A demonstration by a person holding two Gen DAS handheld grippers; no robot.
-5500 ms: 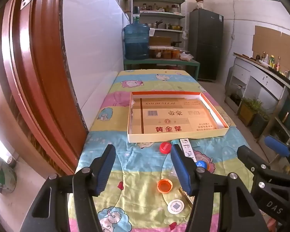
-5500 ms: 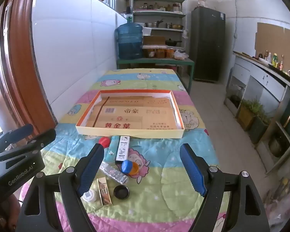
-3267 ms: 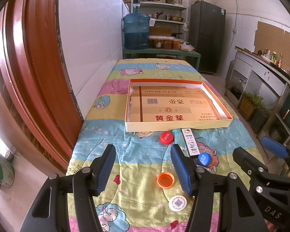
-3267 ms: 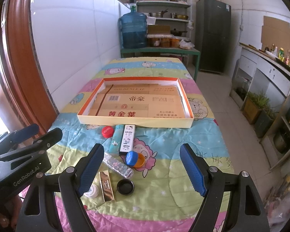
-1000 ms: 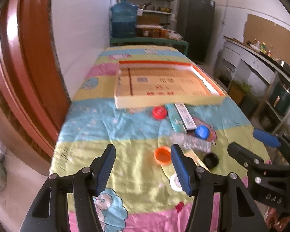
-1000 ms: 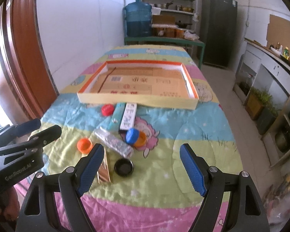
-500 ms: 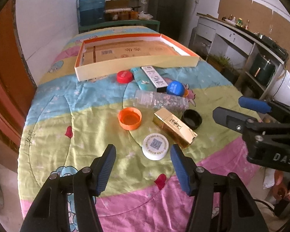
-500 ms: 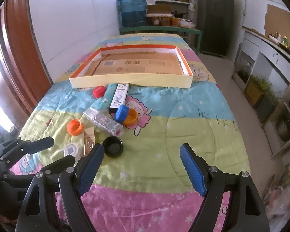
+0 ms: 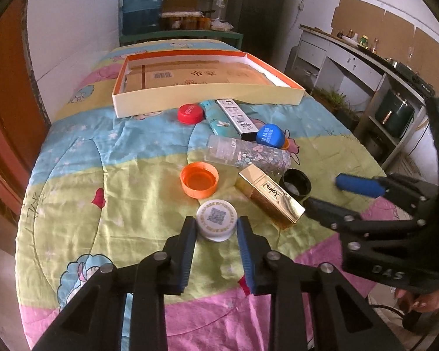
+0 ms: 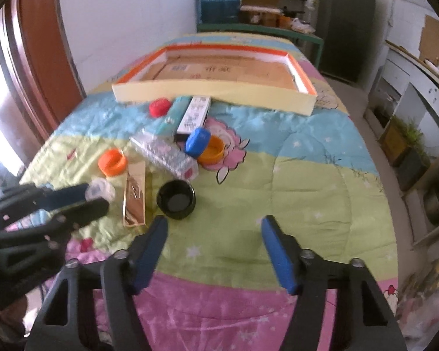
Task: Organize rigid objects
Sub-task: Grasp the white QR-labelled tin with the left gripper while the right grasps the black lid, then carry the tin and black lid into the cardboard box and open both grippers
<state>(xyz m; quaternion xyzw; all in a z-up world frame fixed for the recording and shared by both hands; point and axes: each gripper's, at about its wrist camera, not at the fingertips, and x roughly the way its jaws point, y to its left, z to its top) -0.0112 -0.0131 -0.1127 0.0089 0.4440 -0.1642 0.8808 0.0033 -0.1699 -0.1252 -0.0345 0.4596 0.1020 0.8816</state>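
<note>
My left gripper point(image 9: 216, 228) has its jaws closed in against a white round cap with a QR code point(image 9: 217, 219) on the quilted table; it also shows in the right wrist view point(image 10: 101, 190). Beside it lie a gold box point(image 9: 270, 196), an orange cap point(image 9: 199, 179), a black cap point(image 9: 296, 182), a clear glitter bottle point(image 9: 247, 154), a blue cap point(image 9: 269, 135), a red cap point(image 9: 191, 113) and two long boxes point(image 9: 235, 115). My right gripper point(image 10: 215, 228) is open and empty, just right of the black cap point(image 10: 176, 195).
A shallow orange-rimmed cardboard tray point(image 9: 207, 95) lies at the far end of the table. A white wall and brown door frame point(image 9: 3, 93) run along the left. Counters and shelves point(image 9: 365, 67) stand to the right.
My left gripper has dropped forward and down and closed its jaws around the white cap. My right gripper has also moved lower and closer to the black cap, still open.
</note>
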